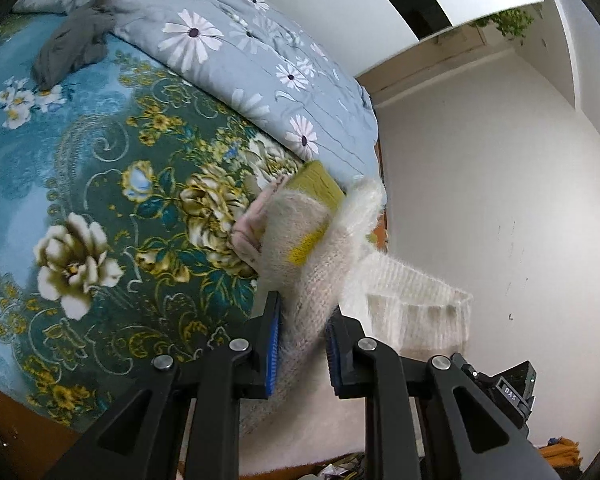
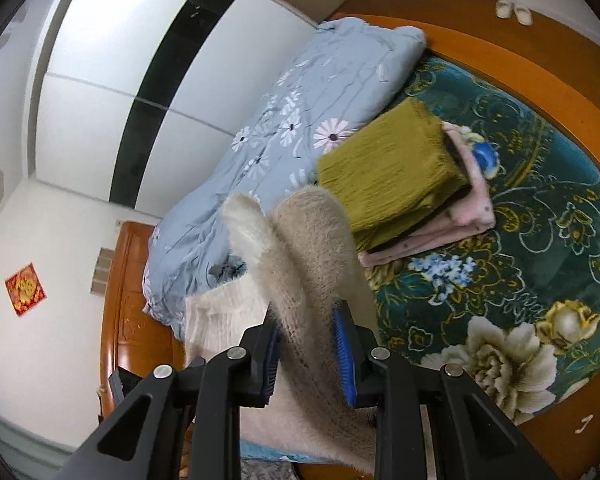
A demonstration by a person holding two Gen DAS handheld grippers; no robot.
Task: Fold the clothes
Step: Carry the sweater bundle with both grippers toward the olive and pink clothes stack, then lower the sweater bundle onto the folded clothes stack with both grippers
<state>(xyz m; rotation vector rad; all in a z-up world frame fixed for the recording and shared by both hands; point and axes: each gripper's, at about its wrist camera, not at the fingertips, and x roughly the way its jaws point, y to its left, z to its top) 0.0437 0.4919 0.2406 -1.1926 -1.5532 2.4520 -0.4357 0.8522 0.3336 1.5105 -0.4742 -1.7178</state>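
Observation:
A fluffy cream knitted sweater (image 1: 320, 264) hangs lifted above the bed. My left gripper (image 1: 303, 312) is shut on a thick fold of it. The same cream sweater (image 2: 300, 248) bulges up between the blue pads of my right gripper (image 2: 306, 316), which is shut on it too. Behind it on the bed lies a stack: a folded olive-green garment (image 2: 392, 168) on top of a folded pink one (image 2: 472, 208). The olive garment (image 1: 320, 180) and pink garment (image 1: 252, 224) show partly behind the sweater in the left wrist view.
The bed has a teal floral blanket (image 1: 100, 200) and a rolled grey-blue daisy quilt (image 1: 240, 60). A crumpled grey garment (image 1: 72, 48) lies at the far left. An orange wooden bed frame (image 2: 540, 52), white wardrobe doors (image 2: 100, 100) and white wall (image 1: 500, 200) surround it.

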